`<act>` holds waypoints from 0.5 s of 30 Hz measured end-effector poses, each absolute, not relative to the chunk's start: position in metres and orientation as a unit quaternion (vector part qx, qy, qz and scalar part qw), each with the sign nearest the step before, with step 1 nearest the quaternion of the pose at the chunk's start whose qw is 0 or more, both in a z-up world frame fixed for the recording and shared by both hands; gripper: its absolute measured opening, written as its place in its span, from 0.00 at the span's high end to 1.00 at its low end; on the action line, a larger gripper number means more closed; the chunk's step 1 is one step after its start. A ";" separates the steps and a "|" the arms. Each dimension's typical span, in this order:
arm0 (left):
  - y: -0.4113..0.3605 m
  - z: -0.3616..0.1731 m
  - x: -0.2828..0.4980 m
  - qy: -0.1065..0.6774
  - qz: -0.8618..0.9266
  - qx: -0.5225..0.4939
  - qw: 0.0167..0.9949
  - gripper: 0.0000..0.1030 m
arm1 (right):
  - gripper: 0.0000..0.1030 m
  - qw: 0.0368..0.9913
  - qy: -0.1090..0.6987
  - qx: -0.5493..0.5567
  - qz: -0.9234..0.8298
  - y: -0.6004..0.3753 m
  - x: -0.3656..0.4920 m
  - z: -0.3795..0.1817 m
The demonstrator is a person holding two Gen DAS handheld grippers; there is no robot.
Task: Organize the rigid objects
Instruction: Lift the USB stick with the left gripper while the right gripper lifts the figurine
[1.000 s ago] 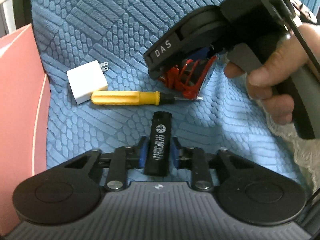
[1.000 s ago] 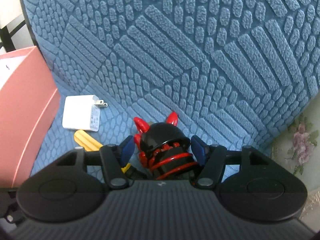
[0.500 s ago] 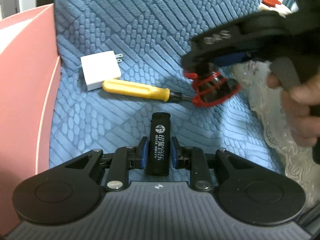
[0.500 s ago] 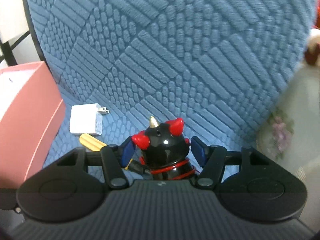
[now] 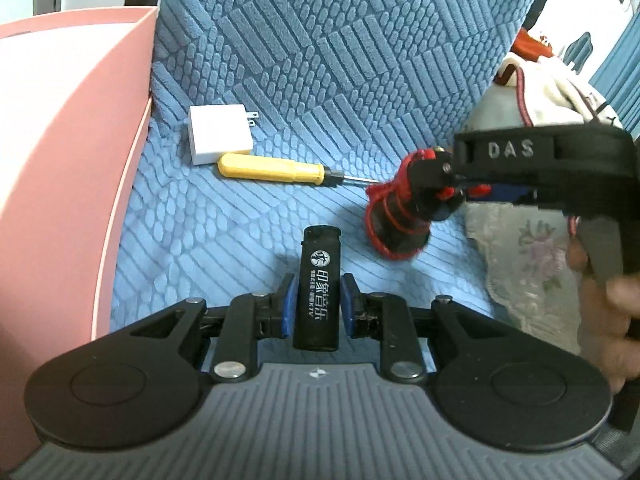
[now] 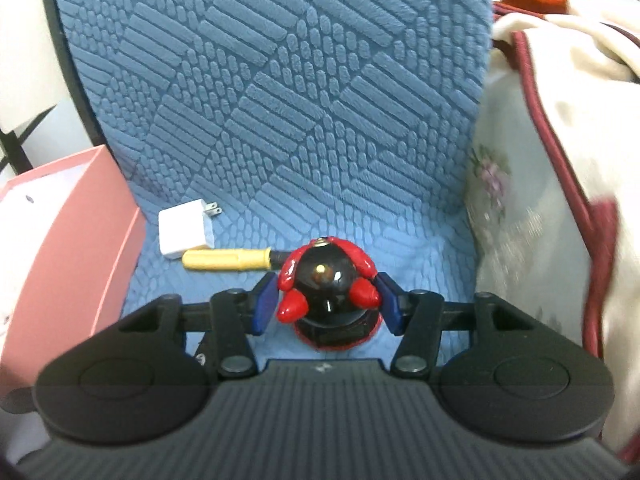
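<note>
My left gripper (image 5: 317, 294) is shut on a black lighter (image 5: 318, 288) with white print, held above the blue chair seat. My right gripper (image 6: 326, 298) is shut on a black and red horned figurine (image 6: 326, 280), held over the seat's right side; both also show in the left wrist view, the figurine (image 5: 400, 216) tilted in the right gripper (image 5: 448, 188). A yellow-handled screwdriver (image 5: 272, 168) lies on the seat beside a white plug charger (image 5: 218, 138); the right wrist view shows the screwdriver (image 6: 228, 259) and charger (image 6: 184, 232) too.
A pink box (image 5: 68, 168) stands at the seat's left edge, also in the right wrist view (image 6: 60, 236). The blue textured backrest (image 6: 280, 80) rises behind. A floral cloth (image 5: 532, 256) and cream blanket (image 6: 560, 120) lie to the right.
The right gripper has lifted the figurine off the seat, moved it right and turned it more upright. The left gripper has kept its hold on the lighter and drawn back slightly.
</note>
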State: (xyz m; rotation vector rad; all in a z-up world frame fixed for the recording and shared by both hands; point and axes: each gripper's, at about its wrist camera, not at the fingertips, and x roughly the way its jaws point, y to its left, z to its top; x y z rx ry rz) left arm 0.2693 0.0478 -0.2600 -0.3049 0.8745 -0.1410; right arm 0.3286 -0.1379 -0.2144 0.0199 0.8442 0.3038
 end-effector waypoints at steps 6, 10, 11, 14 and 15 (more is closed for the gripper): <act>0.050 -0.255 0.246 0.419 -0.068 -0.148 0.893 0.74 | 0.46 0.903 0.408 0.030 0.131 -0.141 0.288 -0.216; 0.050 -0.254 0.229 0.423 -0.068 -0.145 0.892 0.74 | 0.46 0.905 0.407 0.040 0.120 -0.143 0.261 -0.217; 0.049 -0.254 0.226 0.424 -0.067 -0.144 0.892 0.74 | 0.46 0.905 0.406 0.042 0.118 -0.144 0.256 -0.216; 0.049 -0.253 0.217 0.424 -0.065 -0.139 0.892 0.74 | 0.46 0.905 0.405 0.050 0.122 -0.149 0.238 -0.217; 0.049 -0.253 0.215 0.425 -0.066 -0.139 0.892 0.74 | 0.46 0.904 0.407 0.051 0.123 -0.151 0.232 -0.218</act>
